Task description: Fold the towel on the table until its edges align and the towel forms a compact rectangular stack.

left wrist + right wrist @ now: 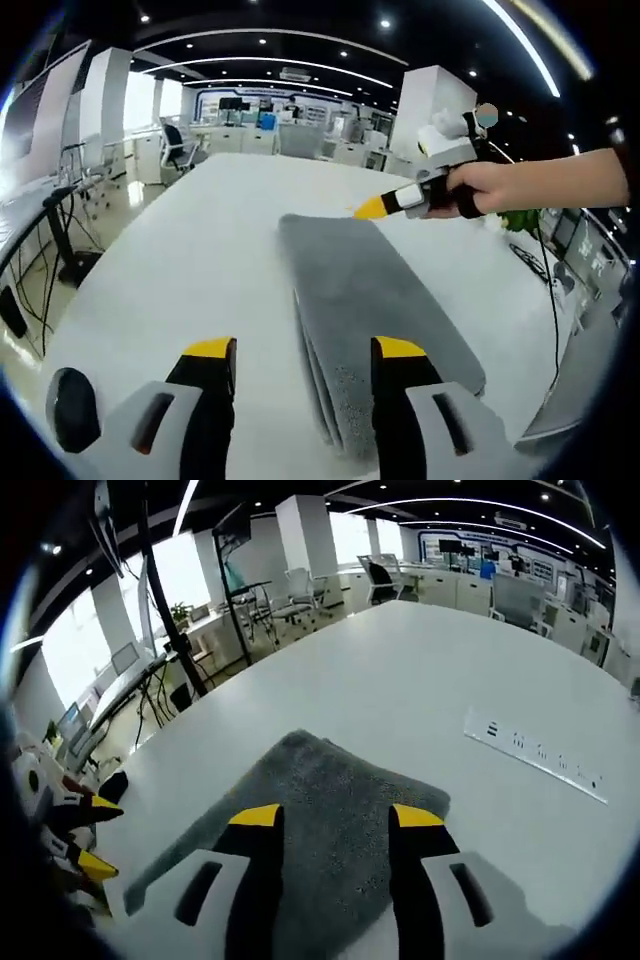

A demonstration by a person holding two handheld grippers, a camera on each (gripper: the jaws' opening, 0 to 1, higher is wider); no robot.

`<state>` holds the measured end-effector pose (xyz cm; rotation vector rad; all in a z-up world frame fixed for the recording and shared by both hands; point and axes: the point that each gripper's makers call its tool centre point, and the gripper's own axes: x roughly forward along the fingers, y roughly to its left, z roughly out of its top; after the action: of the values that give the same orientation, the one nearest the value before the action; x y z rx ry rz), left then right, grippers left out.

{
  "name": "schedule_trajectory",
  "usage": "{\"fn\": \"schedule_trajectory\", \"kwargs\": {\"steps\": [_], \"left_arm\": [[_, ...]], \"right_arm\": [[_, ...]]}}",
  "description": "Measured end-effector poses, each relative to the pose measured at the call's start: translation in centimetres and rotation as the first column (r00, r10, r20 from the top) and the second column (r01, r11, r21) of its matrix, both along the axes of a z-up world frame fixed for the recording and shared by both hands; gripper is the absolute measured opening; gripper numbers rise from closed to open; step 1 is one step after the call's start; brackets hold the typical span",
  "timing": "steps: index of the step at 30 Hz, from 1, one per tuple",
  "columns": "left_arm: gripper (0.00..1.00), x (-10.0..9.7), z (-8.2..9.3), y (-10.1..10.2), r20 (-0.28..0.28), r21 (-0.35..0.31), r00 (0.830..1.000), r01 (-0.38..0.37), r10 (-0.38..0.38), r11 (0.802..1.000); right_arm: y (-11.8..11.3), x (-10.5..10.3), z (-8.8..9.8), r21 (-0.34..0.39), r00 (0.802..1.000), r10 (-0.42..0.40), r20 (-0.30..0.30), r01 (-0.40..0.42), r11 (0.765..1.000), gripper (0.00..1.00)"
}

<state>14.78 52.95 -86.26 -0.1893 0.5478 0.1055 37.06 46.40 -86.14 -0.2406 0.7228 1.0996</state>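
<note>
We are in a big open office. Far off we see rows of desks [240, 135] with computer screens [455, 548] and office chairs [178, 145]. Little round lights [385, 22] dot the dark ceiling, and a big white table [440, 670] sits near us.

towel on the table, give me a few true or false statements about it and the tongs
1. The grey towel lies folded on the white table. True.
2. The left tongs are clamped on a towel corner. False: their jaws stand open, with the towel's near edge lying between them.
3. A hand holds the right tongs near the towel's far end. True.
4. The towel is red. False: it is grey.
5. The right tongs hold the towel lifted off the table. False: their jaws are open above it and it lies flat.
</note>
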Motion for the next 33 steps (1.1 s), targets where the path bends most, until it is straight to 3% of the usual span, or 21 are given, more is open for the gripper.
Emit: {"fn": "schedule_trajectory", "kwargs": {"steps": [11,18,21,33], "left_arm": [[0.58,1.8,0.0,2.0,-0.016,-0.004,1.0,0.013,-0.013,1.0],[0.57,3.3,0.5,0.8,-0.024,0.018,0.998,0.063,-0.062,0.998],[0.57,4.2,0.2,1.0,-0.032,0.028,0.996,0.084,-0.083,0.996],[0.55,6.5,-1.9,1.7,-0.078,0.025,0.986,0.147,-0.145,0.989]], "right_arm": [[-3.3,-0.1,-0.6,-0.014,1.0,-0.026,-0.017,0.026,1.0,0.46],[-4.7,-1.5,-1.3,-0.01,0.997,-0.067,-0.042,0.066,0.998,0.46],[-5.4,-2.8,-1.9,-0.025,0.997,-0.059,-0.051,0.058,0.998,0.45],[-6.9,-4.0,-3.3,-0.041,0.993,-0.083,-0.078,0.08,0.996,0.44]]}}
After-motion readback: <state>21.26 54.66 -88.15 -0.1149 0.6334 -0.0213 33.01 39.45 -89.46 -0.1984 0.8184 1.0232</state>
